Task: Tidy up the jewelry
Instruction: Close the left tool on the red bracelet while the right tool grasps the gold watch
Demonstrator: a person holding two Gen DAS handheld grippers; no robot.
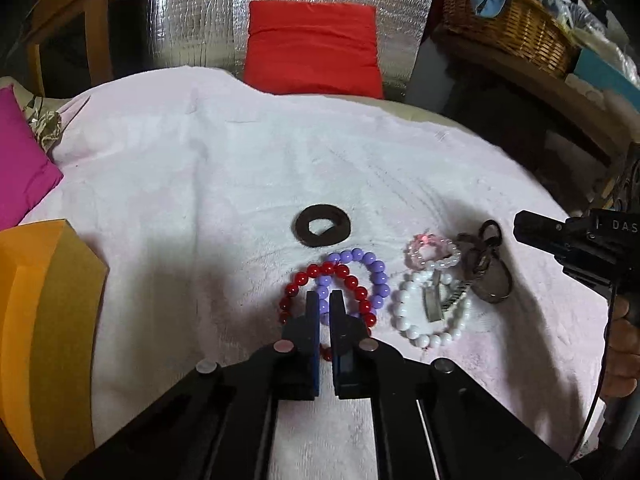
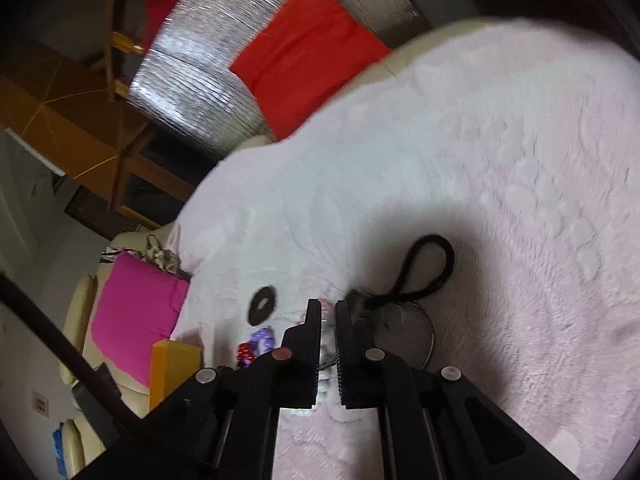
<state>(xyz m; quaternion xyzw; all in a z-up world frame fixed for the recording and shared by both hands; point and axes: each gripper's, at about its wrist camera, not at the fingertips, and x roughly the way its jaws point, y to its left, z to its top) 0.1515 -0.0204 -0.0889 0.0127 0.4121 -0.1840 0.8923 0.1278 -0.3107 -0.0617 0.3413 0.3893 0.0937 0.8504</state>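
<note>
On the pale pink towel [image 1: 200,184] lie a red bead bracelet [image 1: 352,280], a purple bead bracelet [image 1: 372,268], a white bead bracelet [image 1: 404,316], a small pink-and-clear bracelet [image 1: 430,252], a metal watch [image 1: 440,300], a dark bangle with a black cord loop [image 1: 494,280] and a flat black ring [image 1: 322,225]. My left gripper [image 1: 325,298] hovers over the red and purple bracelets, its jaws nearly closed with a narrow gap, holding nothing I can see. My right gripper [image 2: 328,308] is nearly closed above the white beads [image 2: 325,344], next to the cord loop [image 2: 430,268]; it also shows in the left wrist view [image 1: 520,226].
An orange box [image 1: 44,320] stands at the left edge of the towel. A magenta cushion [image 1: 20,168] lies at the far left and a red cushion [image 1: 312,48] at the back. A wicker basket [image 1: 508,24] sits on a shelf at the back right.
</note>
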